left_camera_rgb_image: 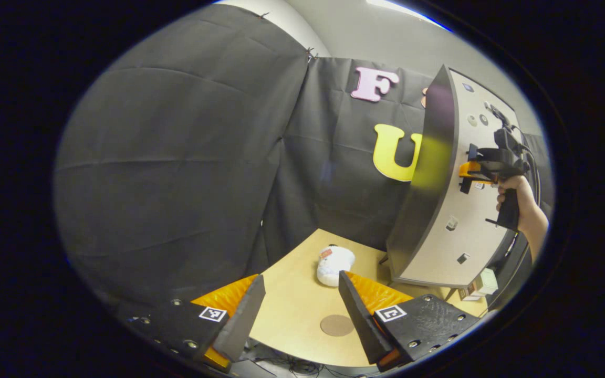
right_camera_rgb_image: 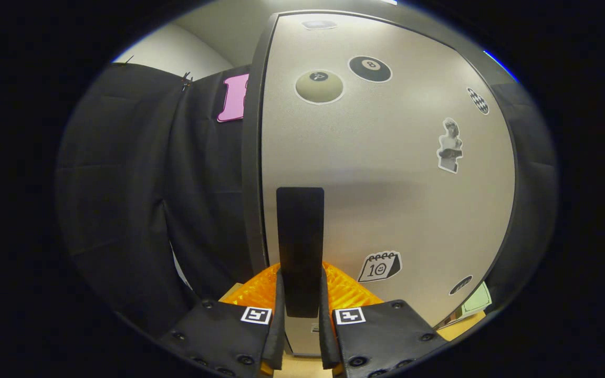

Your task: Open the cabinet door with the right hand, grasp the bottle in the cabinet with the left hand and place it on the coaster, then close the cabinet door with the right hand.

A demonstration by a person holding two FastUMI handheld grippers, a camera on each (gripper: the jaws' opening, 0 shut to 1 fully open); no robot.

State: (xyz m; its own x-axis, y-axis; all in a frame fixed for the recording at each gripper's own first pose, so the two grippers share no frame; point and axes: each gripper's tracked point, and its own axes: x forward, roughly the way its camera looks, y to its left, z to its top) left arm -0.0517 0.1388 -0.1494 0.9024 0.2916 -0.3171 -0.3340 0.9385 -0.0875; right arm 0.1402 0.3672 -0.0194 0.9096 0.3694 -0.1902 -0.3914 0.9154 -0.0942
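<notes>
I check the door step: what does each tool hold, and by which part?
The right tool grips the cabinet door by its handle. The left tool is open, holding nothing.

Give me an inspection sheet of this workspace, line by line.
Surface: light wooden table.
Job's things: cabinet door looks barely ajar; round coaster bare; bottle nothing seen.
Clutter: white plush toy behind the coaster; small boxes by the cabinet's foot.
Grippers: right gripper shut on the door's black handle; left gripper open over the table.
Cables: a dark tangle below the table's near edge.
Surroundings: black cloth wall.
</notes>
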